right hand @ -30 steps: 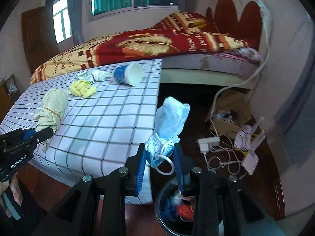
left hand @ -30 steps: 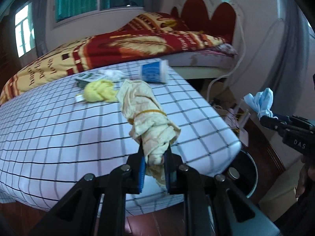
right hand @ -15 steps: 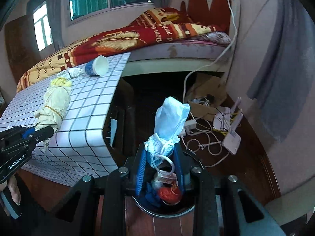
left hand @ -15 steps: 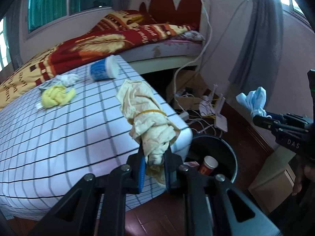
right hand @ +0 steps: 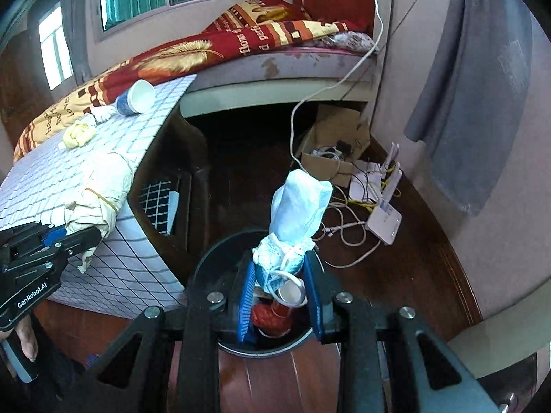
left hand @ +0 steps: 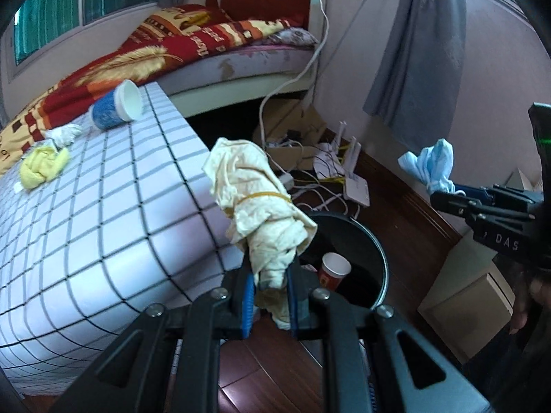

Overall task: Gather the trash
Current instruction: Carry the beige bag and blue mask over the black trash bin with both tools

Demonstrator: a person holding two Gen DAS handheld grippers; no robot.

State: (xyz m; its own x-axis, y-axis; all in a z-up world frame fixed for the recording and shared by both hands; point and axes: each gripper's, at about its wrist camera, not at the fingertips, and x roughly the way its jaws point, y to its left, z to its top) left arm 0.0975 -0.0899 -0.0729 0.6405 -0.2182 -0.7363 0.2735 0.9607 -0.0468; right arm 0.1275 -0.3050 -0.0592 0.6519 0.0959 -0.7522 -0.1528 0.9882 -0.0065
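Note:
My left gripper [left hand: 270, 289] is shut on a cream cloth bundle [left hand: 256, 199] tied with a rubber band, held just left of the black trash bin [left hand: 375, 261]. The bin holds a red paper cup [left hand: 334, 270]. My right gripper [right hand: 280, 285] is shut on a light blue face mask [right hand: 298, 211], held directly above the bin [right hand: 213, 261]. In the left wrist view the right gripper [left hand: 458, 199] with the mask [left hand: 430, 165] is at the right. In the right wrist view the left gripper [right hand: 62, 241] with the bundle [right hand: 103, 192] is at the left.
A checked table [left hand: 86, 206] carries a blue paper cup [left hand: 117, 106], a yellow wad [left hand: 43, 165] and a white crumpled tissue [left hand: 63, 134]. A router [right hand: 384, 220], cables and a cardboard box [right hand: 334, 137] lie on the floor by the bed [right hand: 275, 62].
Both grippers have swung right from over the table toward the bin, each keeping its load. The right gripper now hangs over the bin's opening.

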